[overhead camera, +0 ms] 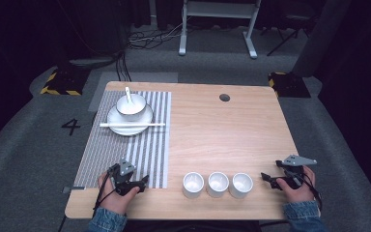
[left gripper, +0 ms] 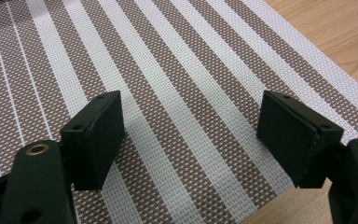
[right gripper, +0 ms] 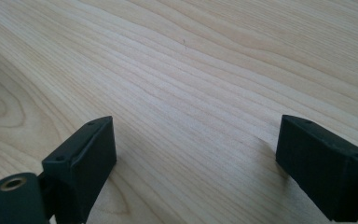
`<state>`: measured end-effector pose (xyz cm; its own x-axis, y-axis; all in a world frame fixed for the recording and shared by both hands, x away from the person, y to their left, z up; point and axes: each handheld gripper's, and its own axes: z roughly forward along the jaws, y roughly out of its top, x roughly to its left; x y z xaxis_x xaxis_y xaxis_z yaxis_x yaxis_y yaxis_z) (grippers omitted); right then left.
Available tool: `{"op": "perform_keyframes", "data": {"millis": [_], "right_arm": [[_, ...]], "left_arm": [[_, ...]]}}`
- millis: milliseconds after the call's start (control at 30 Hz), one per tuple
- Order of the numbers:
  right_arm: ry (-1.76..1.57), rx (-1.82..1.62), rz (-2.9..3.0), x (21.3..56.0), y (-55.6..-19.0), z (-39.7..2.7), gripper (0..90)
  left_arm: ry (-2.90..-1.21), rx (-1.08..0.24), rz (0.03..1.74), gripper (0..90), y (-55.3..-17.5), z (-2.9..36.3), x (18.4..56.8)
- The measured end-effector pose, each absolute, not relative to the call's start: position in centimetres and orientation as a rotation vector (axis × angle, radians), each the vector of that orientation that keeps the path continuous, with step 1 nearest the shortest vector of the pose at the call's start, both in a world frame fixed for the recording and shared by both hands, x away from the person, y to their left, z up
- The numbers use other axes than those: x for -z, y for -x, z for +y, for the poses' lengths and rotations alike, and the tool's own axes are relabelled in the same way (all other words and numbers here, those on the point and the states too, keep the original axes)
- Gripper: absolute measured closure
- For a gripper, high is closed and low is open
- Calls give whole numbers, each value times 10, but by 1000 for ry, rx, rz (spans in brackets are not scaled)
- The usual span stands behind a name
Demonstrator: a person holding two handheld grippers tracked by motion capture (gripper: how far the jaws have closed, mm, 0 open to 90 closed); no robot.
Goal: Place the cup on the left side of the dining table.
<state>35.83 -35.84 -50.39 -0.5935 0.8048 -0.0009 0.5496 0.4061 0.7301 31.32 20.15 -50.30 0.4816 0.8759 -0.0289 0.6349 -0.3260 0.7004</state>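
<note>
A white bowl [overhead camera: 131, 107] with a white spoon [overhead camera: 128, 95] in it stands on a white plate [overhead camera: 119, 119] at the far end of a striped placemat [overhead camera: 145, 150]. A pair of white chopsticks [overhead camera: 132, 124] lies across the plate's near rim. Three small white cups [overhead camera: 193, 184] [overhead camera: 218, 183] [overhead camera: 241, 184] stand in a row near the table's front edge. My left gripper [overhead camera: 144, 182] rests open over the near end of the placemat [left gripper: 177, 84], nothing between its jaws. My right gripper [overhead camera: 265, 178] is open over bare wood [right gripper: 191, 70], right of the cups.
The wooden table [overhead camera: 222, 130] has a dark cable hole [overhead camera: 224, 97] at the far right. Beyond it lie grey carpet, cables [overhead camera: 149, 36] and a white desk frame [overhead camera: 217, 24]. Yellow-black floor blocks [overhead camera: 60, 82] sit past the far corners.
</note>
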Motion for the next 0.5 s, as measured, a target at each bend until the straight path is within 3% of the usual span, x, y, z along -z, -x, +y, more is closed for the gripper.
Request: {"op": "perform_keyframes", "data": {"millis": [500], "right_arm": [[-1163, -1005, 2318, 504, -359, -359, 121]], "left_arm": [[-2070, -477, 1249, 232, -313, 201, 503]]}}
